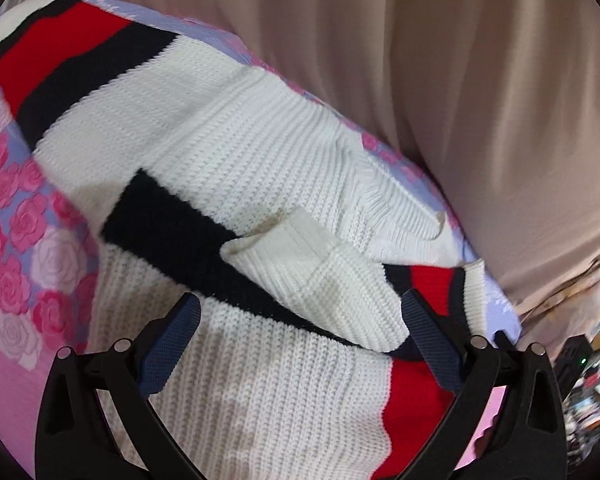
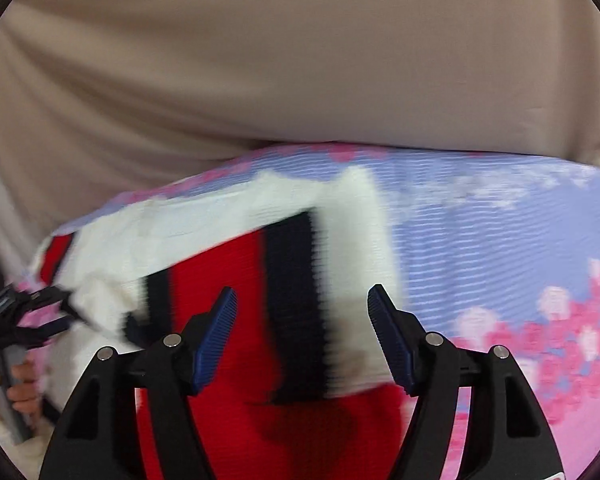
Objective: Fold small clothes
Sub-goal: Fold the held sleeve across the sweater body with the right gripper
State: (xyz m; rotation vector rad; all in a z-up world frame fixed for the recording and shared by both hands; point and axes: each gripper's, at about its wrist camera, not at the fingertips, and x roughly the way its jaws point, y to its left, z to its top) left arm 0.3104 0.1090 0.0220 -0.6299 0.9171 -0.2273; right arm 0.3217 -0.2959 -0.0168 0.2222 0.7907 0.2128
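A white knit sweater (image 1: 236, 152) with red and navy stripes lies on a bedspread (image 1: 16, 216) printed with pink roses, one sleeve cuff (image 1: 320, 276) folded across its body. The left gripper (image 1: 300, 332) hovers over that cuff, jaws wide and empty. The right gripper (image 2: 302, 336) stands open above the striped part; the view is blurred, but nothing seems pinched. Beige fabric (image 2: 300, 60) fills the background.

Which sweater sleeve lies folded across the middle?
The sleeve with the plain white cuff, lying over the sweater's body. The other sleeve stretches away, striped red and navy.
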